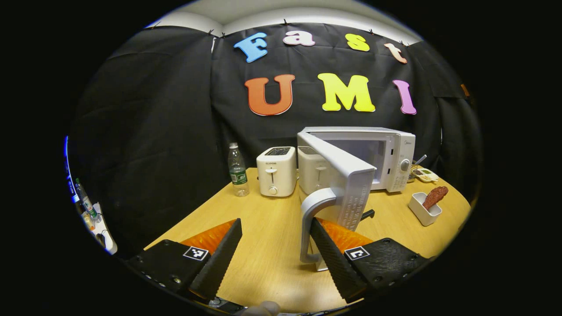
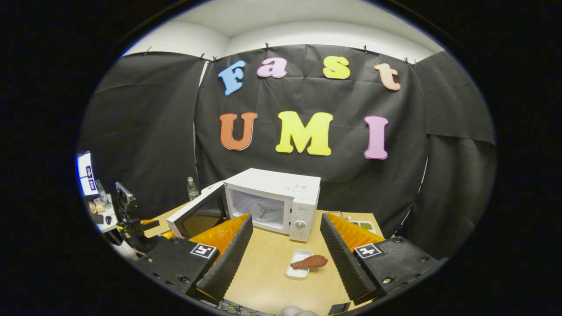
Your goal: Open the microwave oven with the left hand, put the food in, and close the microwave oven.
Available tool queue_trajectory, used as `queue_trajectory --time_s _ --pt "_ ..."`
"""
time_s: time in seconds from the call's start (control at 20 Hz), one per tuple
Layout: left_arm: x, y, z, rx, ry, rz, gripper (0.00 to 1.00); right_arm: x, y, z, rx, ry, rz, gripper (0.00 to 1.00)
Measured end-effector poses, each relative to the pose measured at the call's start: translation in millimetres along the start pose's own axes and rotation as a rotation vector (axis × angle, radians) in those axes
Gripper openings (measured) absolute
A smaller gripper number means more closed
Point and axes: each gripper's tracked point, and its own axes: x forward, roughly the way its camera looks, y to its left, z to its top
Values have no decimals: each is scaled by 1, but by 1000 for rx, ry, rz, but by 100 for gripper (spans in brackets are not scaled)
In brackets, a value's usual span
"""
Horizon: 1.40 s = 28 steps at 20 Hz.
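The white microwave stands at the back of the wooden table with its door swung wide open toward me. My left gripper is open. The door's grey handle sits just inside its right finger, and nothing presses on the handle. In the right gripper view the microwave shows its empty cavity, with the door hanging open to the left. A brown piece of food lies on a small white dish in front of the microwave, below my open right gripper. The left gripper view has the same food at the right.
Two white toasters and a water bottle stand left of the microwave. A small tray of items sits behind the microwave's right corner. A side surface with bottles lies beyond the table's left edge.
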Motion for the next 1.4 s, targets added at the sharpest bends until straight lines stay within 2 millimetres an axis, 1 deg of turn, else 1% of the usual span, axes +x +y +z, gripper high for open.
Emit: queue_trajectory --time_s 0.15,0.2,0.25,0.3,0.4,0.5,0.55,0.6,0.7,0.75,0.8,0.95,1.0,1.1,1.15,1.2,1.25,1.35,1.4 --pt "-2 30 -3 23 3 44 96 3 8 -6 2 12 -7 93" --pt "1 37 -4 10 8 46 88 4 10 -8 3 16 -10 93" --pt "0 42 -4 -1 9 51 88 5 11 -11 6 22 -13 92" --pt "1 45 -5 5 15 54 97 6 12 -13 9 23 -16 93" --pt "0 58 -2 34 -4 75 95 9 12 -17 11 35 -27 92" --pt "-5 59 -3 4 6 61 96 11 15 -24 22 45 -28 93" --pt "-5 62 -6 21 15 69 87 11 14 -29 28 55 -27 99" --pt "-9 62 -7 30 13 61 96 12 15 -33 36 62 -21 99" --pt "-24 58 2 37 -12 43 96 13 8 -45 54 77 -26 99" --pt "-32 54 4 28 -13 29 96 13 1 -55 66 94 -38 99" --pt "-41 44 9 12 -17 1 96 14 -6 -68 89 115 -43 99" --pt "-63 8 25 36 -53 -86 96 17 -27 -115 148 188 -68 99" --pt "-68 -3 32 49 -69 -114 96 21 -35 -130 165 210 -68 92" --pt "-79 -28 50 54 -92 -172 96 30 -48 -168 215 281 -50 92" --pt "-82 -38 61 46 -106 -190 96 37 -53 -185 272 309 -28 93" --pt "-86 -49 70 36 -118 -212 96 45 -58 -200 330 336 -12 99" --pt "-86 -58 79 31 -131 -217 96 53 -65 -215 375 367 -1 93" --pt "-87 -75 94 30 -147 -217 96 72 -81 -242 457 419 16 91" --pt "-87 -82 98 29 -146 -215 96 83 -87 -251 508 438 35 89"
